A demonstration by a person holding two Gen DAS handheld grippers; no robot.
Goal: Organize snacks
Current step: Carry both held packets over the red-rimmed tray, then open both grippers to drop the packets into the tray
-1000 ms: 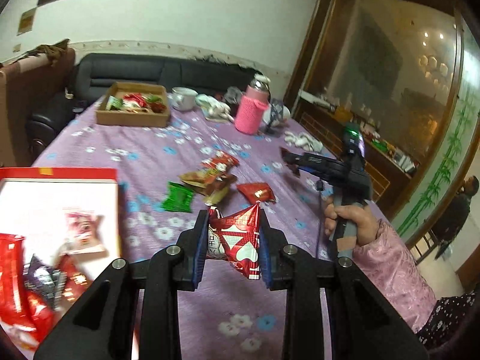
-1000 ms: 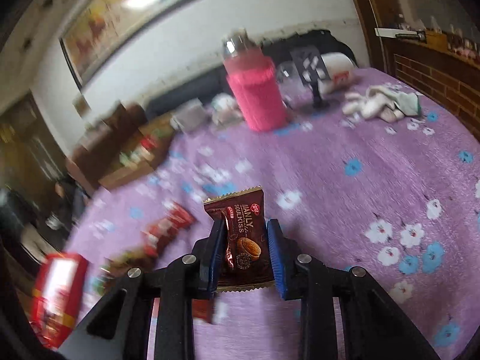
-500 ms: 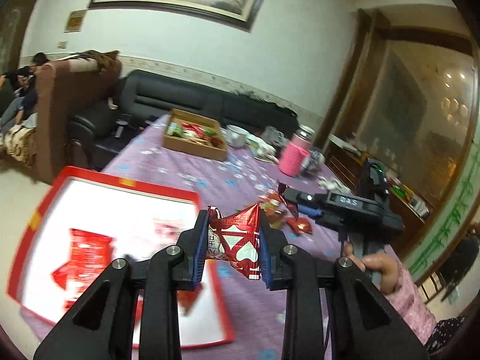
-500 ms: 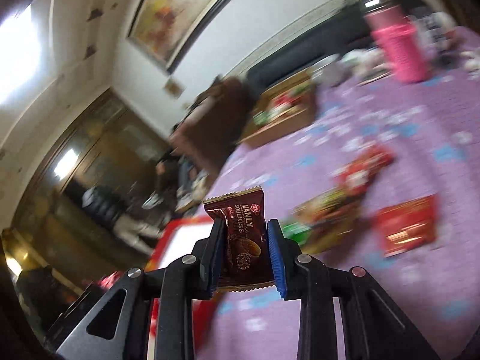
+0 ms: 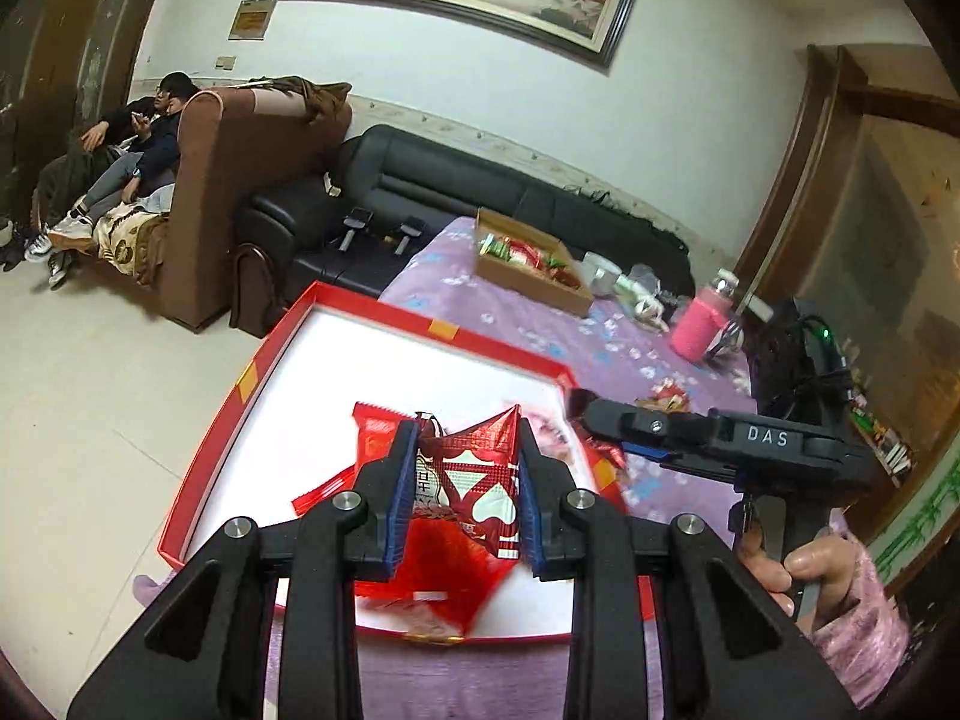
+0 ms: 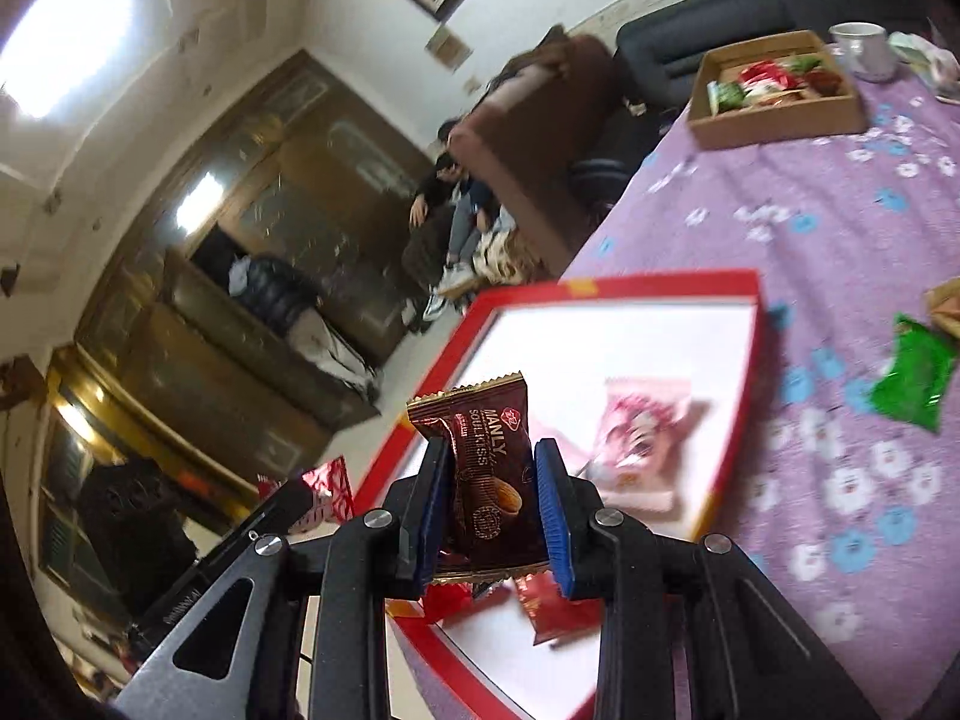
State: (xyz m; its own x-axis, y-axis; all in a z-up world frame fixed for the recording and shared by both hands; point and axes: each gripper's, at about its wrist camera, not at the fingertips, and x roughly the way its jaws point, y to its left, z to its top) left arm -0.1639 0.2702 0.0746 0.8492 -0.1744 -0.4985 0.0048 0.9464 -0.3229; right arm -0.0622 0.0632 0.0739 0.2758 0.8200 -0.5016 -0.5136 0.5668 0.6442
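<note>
So the left gripper (image 5: 467,495) is clamped on a shiny red-and-white snack packet (image 5: 465,480), while the right gripper (image 6: 492,507) pinches a glossy brown cookie wrapper (image 6: 487,468) with gold crimped edges.

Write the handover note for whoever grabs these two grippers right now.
Left gripper: shut on a red foil snack, above the red box.
Right gripper: shut on a brown biscuit packet, also over the box.
Done: several packets lie in the box, among them a pink packet.
Left: drop both, then fetch the green packet and others on the purple tablecloth.
</note>
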